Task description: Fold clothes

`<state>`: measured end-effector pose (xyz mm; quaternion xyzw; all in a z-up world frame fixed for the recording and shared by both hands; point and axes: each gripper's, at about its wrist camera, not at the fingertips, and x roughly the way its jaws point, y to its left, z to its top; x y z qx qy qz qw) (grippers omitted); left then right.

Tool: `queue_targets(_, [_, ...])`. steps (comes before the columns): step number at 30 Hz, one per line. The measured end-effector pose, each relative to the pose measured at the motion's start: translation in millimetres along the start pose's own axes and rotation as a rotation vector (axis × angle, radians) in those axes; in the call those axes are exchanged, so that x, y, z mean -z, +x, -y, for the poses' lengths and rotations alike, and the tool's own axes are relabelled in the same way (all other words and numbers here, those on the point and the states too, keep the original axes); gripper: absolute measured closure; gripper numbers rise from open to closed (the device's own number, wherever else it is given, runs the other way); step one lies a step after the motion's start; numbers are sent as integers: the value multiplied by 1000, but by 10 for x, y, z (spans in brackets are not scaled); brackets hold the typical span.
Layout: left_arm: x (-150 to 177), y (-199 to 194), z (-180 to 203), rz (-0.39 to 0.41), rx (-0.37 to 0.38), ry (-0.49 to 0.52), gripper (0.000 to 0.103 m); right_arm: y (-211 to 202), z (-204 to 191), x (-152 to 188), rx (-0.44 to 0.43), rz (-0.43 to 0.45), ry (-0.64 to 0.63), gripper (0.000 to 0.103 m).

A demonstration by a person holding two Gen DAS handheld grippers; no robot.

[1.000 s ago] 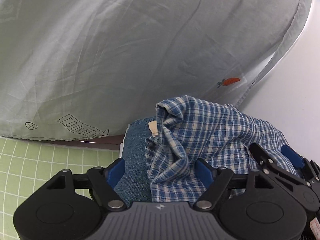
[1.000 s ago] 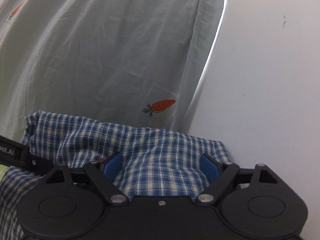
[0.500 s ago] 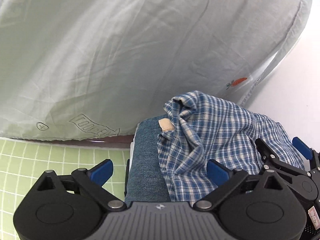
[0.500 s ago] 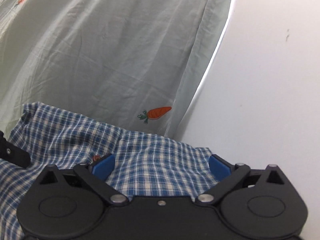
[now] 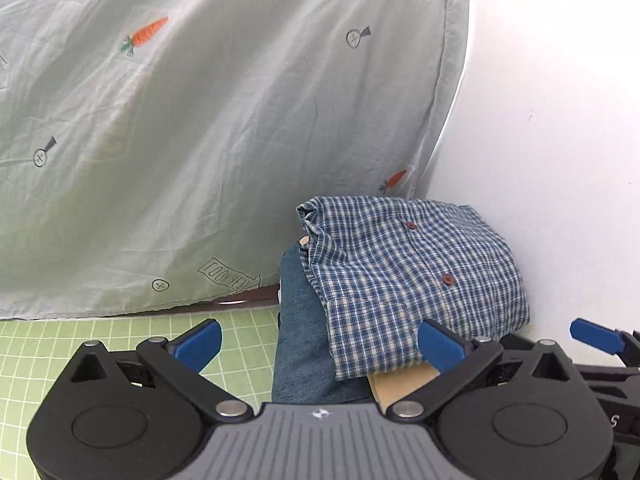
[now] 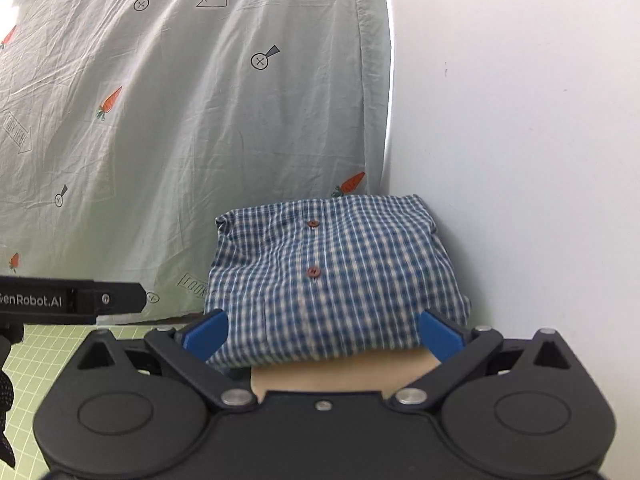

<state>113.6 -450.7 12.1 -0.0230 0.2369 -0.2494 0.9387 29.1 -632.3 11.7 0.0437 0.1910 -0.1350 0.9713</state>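
Against the white wall, the folded plaid shirt (image 6: 336, 276) lay dead ahead of the right tool (image 6: 322, 330), seemingly nearer than the left tool (image 5: 316, 342), both released.

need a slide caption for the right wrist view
Open right gripper facing a folded blue plaid shirt stacked against a white wall, carrot-print sheet behind.

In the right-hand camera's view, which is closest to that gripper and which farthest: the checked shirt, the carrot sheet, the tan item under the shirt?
1. Tan item: nearest, right between the right gripper's open fingers.
2. Checked shirt: just ahead, lying on top of it.
3. Carrot sheet: farthest, hanging behind, to the left.
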Motion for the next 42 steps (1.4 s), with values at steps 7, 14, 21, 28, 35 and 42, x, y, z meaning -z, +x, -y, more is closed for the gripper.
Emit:
queue_targets(7, [318,-562,164,-74,18,63,0,-582,-34,374,73,-86,48,0])
queue_targets(14, [612,-870,119,-139,1,63,0,-977,-86,740,115,-153,46,0])
queue_targets(21, [836,-1044,78,-194,-13,72,0,-1150,-111,972,122,-207,46,0])
queue_targets(28, [889,-1126,74,-209,-8,89,0,-1215,-142,1033,120,-218,49,0])
queue_targets(35, [883,-1159,96,-202,1,97,0,-1251,-162,1035,122,-213,45,0])
queue_targets(42, [865,-1155,101,-196,3,95,0,-1271,-157,1021,127,-203,45,0])
